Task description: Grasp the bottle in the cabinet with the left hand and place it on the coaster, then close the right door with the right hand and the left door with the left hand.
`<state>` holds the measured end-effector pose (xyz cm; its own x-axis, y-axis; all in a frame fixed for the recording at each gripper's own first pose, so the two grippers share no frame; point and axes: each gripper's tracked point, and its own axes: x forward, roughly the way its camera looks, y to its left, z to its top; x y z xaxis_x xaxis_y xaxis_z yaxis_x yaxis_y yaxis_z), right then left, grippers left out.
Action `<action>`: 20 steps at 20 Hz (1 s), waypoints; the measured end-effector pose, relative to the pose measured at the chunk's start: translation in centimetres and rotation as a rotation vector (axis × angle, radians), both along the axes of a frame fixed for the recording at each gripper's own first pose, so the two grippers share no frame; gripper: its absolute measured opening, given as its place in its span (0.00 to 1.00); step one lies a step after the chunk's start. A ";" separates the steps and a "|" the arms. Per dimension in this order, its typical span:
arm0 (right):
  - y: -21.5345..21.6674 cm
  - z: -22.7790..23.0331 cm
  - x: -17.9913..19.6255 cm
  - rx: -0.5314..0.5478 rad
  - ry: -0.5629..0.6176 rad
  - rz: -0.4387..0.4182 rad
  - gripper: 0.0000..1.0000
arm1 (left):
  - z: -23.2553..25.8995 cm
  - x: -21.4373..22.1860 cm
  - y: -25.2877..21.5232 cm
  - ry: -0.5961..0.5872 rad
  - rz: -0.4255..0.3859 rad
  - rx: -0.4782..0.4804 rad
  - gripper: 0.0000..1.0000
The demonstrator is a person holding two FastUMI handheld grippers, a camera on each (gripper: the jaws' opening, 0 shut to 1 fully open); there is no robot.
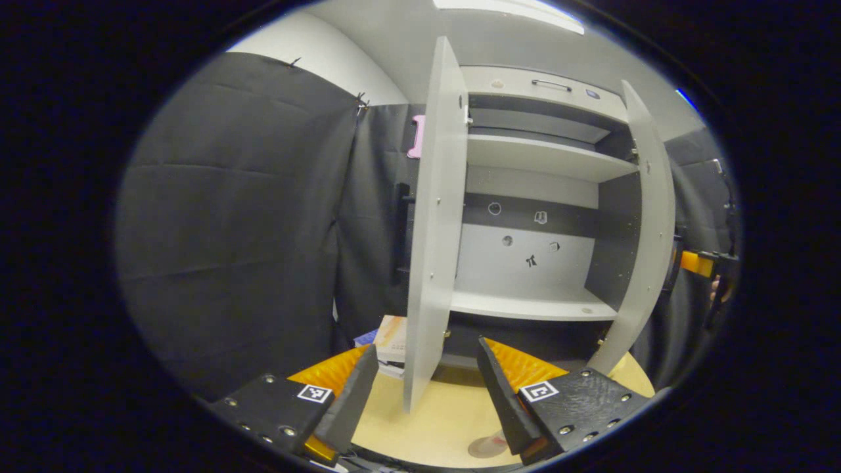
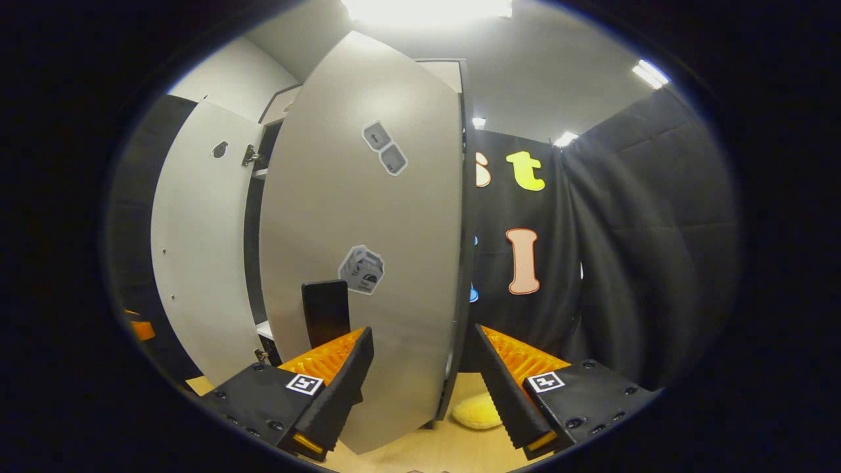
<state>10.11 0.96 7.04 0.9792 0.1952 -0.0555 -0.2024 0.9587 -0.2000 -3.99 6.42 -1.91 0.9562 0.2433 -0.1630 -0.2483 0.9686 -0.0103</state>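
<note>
1. Left gripper (image 1: 427, 387): jaws spread wide, holding nothing, low over the round pale wooden tabletop (image 1: 447, 420) with the edge of the left door between them.
2. Right gripper (image 2: 420, 384): jaws spread wide, nothing held; the free edge of the right door stands in the gap, and I cannot tell whether either finger touches it.
3. Grey flat-panel cabinet (image 1: 539, 197): one. Shelves inside: three, all bare in the left gripper view.
4. Grey cabinet doors: two, both swung out — left door (image 1: 433, 217) edge-on, right door (image 1: 647, 223) at the far side. The right door carries one dark handle (image 2: 325, 312) on its outer face.
5. Bottle: not on the shelves. A pale round foot (image 1: 487, 447) on the tabletop beside the left gripper may be the bottle or coaster; too cropped to tell.
6. Soft yellow rounded object (image 2: 478, 412): one, on the table near the right door's foot.
7. Stacked books (image 1: 387, 341): a small pile behind the left door, number unclear.
8. Risk: the right door's edge could slip from between the spread fingers, leaving it ajar.
9. Risk: swinging the left gripper toward its door could knock the object at the table's edge.
</note>
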 end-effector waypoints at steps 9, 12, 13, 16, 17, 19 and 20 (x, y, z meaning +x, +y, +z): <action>7.5 -1.0 -0.8 0.074 -0.054 0.011 0.97 | 1.4 -1.4 13.0 -0.084 0.122 -0.005 0.88; 7.6 -2.9 -1.5 0.072 -0.032 -0.017 0.92 | 2.5 -0.6 16.4 -0.106 0.120 0.037 0.82; 7.5 -3.4 -1.8 0.073 -0.024 -0.026 0.92 | 3.2 0.0 17.2 -0.121 0.106 0.049 0.88; 7.2 -4.3 -2.6 0.065 -0.023 -0.056 0.98 | 4.6 2.8 18.8 -0.167 0.038 0.045 0.94; 7.1 -4.6 -2.8 0.057 -0.022 -0.068 0.97 | 4.5 3.8 19.8 -0.175 0.026 0.033 0.94; 6.5 -5.2 -3.2 0.048 -0.013 -0.088 0.97 | 5.2 6.2 19.8 -0.194 -0.037 -0.020 0.88; 6.3 -5.5 -3.5 0.048 -0.005 -0.096 0.97 | 6.0 7.0 19.5 -0.215 -0.081 -0.045 0.81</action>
